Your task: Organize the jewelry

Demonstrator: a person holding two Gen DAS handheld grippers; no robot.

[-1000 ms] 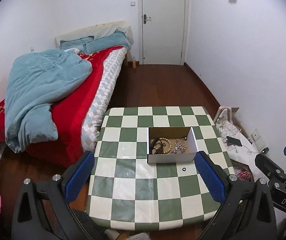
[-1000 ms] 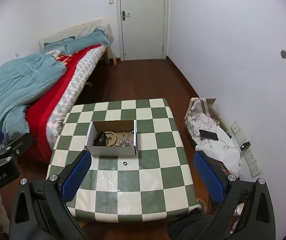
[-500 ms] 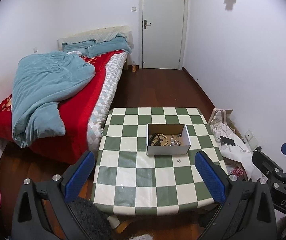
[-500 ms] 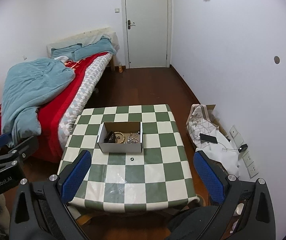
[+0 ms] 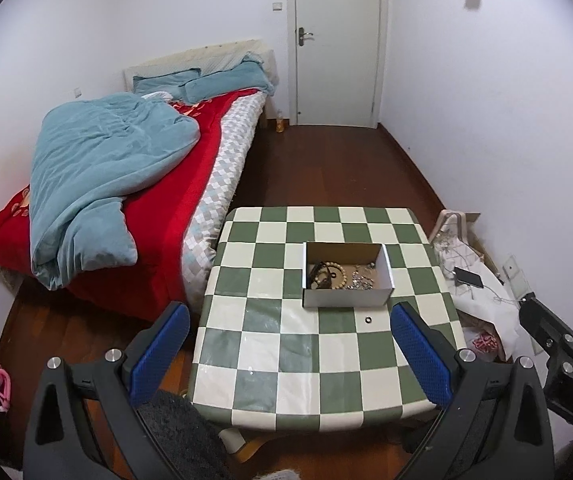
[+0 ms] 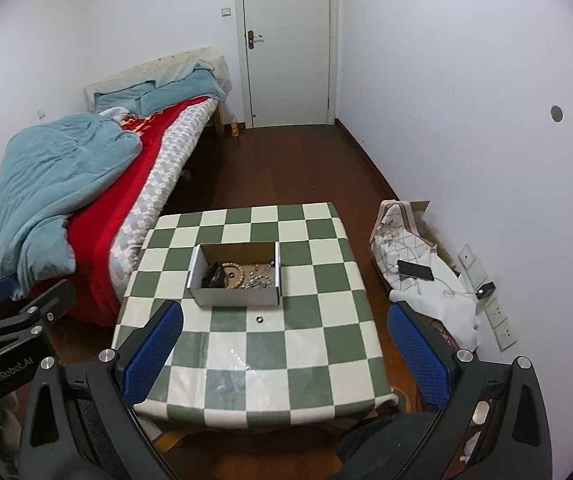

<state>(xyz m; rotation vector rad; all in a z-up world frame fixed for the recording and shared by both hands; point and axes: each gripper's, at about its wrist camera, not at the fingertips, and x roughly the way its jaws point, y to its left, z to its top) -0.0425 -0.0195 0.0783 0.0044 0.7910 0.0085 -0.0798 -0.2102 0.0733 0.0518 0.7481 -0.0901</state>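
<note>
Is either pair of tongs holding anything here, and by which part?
Nothing is held. The left tongs and right tongs are both open and empty, above the green-and-white checkered table.

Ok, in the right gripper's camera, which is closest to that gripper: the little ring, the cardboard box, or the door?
1. Small dark ring, on the checkered table just ahead of the right gripper.
2. Cardboard box, right behind the ring.
3. White door, across the room.
</note>
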